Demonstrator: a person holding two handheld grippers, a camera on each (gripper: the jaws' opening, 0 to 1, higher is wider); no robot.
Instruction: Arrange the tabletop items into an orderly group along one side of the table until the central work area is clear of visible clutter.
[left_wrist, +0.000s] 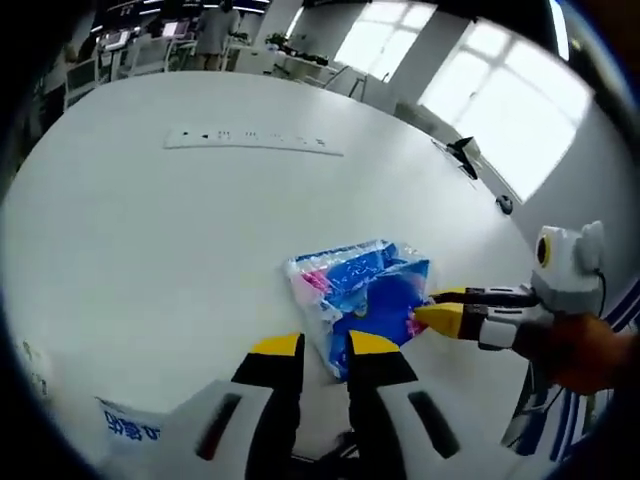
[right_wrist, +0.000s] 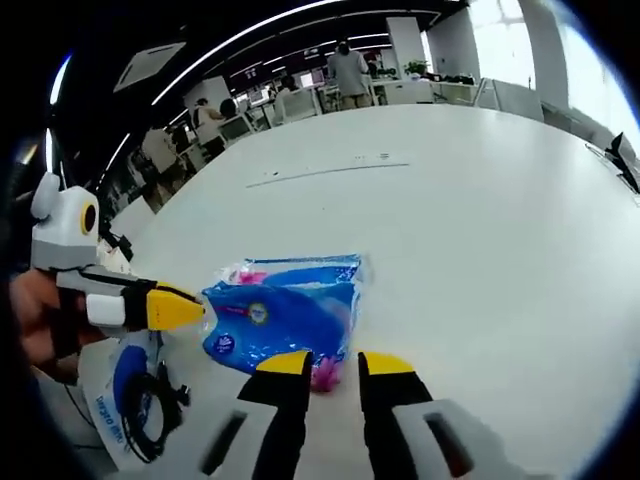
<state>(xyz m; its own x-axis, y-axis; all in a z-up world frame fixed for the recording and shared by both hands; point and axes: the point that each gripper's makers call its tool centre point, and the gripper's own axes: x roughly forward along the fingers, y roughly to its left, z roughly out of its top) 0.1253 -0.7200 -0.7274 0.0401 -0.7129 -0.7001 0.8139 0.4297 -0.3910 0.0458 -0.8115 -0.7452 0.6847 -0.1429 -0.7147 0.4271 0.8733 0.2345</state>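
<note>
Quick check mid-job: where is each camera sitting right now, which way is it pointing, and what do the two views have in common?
Left gripper view: rides the left hand-held gripper, facing the blue packet; the right hand-held gripper and a hand enter from the right.
Right gripper view: rides the right hand-held gripper, facing the same packet from the opposite side; the left one enters from the left.
Shared: packet, white table, both grippers.

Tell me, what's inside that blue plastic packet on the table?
Through the blue packet, pink and white patches show at one end, but the printed wrapper hides what they are. It lies flat on the white table, with both grippers' yellow tips at its edges.
</note>
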